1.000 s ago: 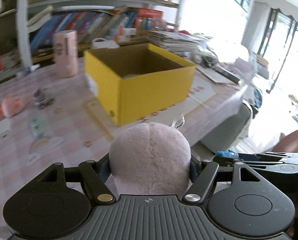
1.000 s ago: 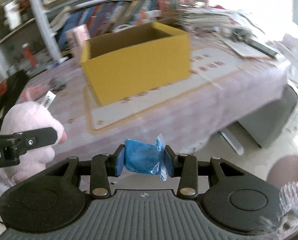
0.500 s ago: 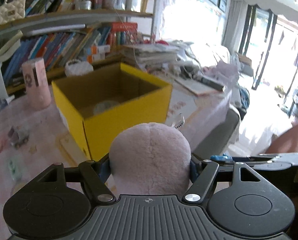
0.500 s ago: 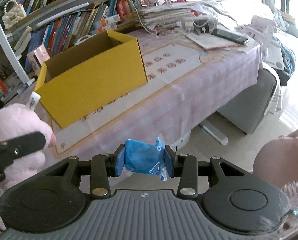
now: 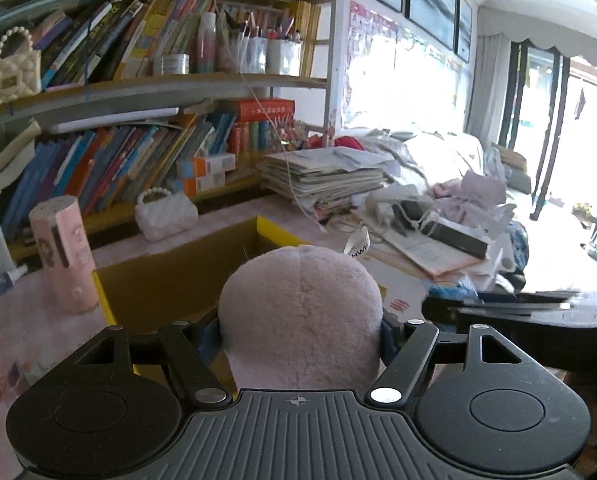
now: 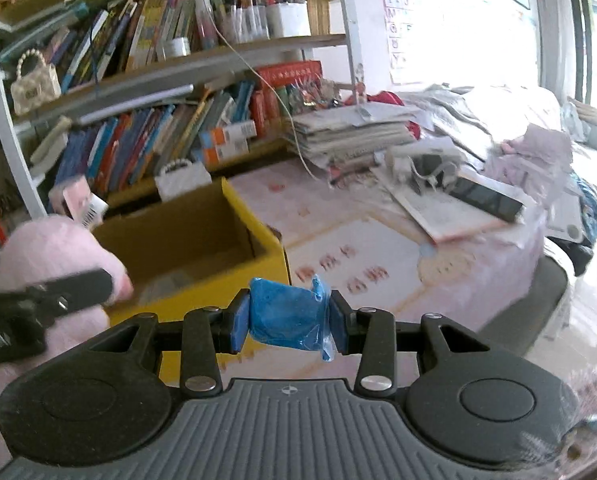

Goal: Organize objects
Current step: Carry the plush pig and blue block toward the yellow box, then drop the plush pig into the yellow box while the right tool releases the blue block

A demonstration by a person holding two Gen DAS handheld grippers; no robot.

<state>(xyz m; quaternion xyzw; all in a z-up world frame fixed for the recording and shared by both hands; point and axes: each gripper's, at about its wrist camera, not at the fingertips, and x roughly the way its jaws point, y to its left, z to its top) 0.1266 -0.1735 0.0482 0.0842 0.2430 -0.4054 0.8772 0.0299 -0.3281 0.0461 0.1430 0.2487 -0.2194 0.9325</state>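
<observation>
Both hand-held grippers have closed in on the yellow box (image 6: 202, 248) since the earlier frames, when it stood farther off across the counter (image 6: 358, 216); its open top now lies just ahead and below. At the far left, a pink cylinder (image 5: 64, 254) stands upright just beside the box. Next, the left hand-held gripper (image 5: 300, 328) is clamped on a pink plush toy (image 5: 300, 316), its pads squeezing both sides so the soft body cannot slip; the toy hangs above the box's near edge, probably for dropping in. Further right, the right hand-held gripper (image 6: 288, 320) is clamped on a small blue wrapped packet (image 6: 286, 316), held over the box's front right corner, likely bound for the same box. Stacked papers (image 6: 350, 132) crowd the counter's right end.
</observation>
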